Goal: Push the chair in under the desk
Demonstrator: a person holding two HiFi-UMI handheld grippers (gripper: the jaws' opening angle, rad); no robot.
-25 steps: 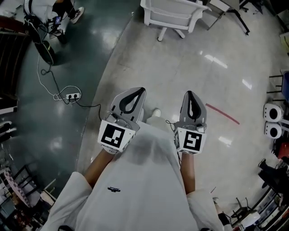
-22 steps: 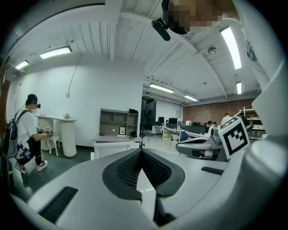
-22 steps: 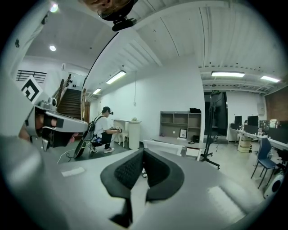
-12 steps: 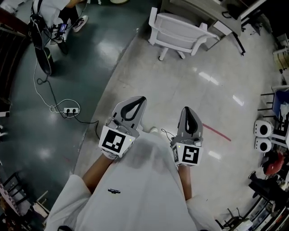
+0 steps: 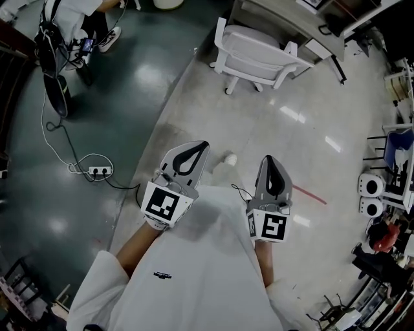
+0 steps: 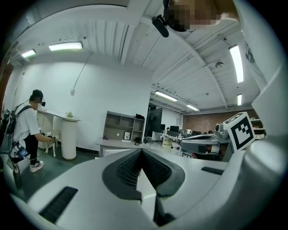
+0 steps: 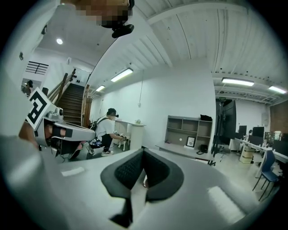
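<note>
Jaws pressed together on both, nothing pinched. Head view: left gripper (image 5: 199,145) and right gripper (image 5: 270,158) sit side by side, chair (image 5: 255,55) well ahead of them, just beside the desk (image 5: 284,19). Left gripper view: tips meet, empty. Right gripper view: same deal.

In the head view the desk (image 5: 291,26) is cut off by the top edge, and the white chair (image 5: 255,52) hides much of its own base beneath the seat. A second person (image 5: 65,13) at the top left is cropped by the edge. The left gripper (image 6: 142,152) screens the floor ahead in its own view.
</note>
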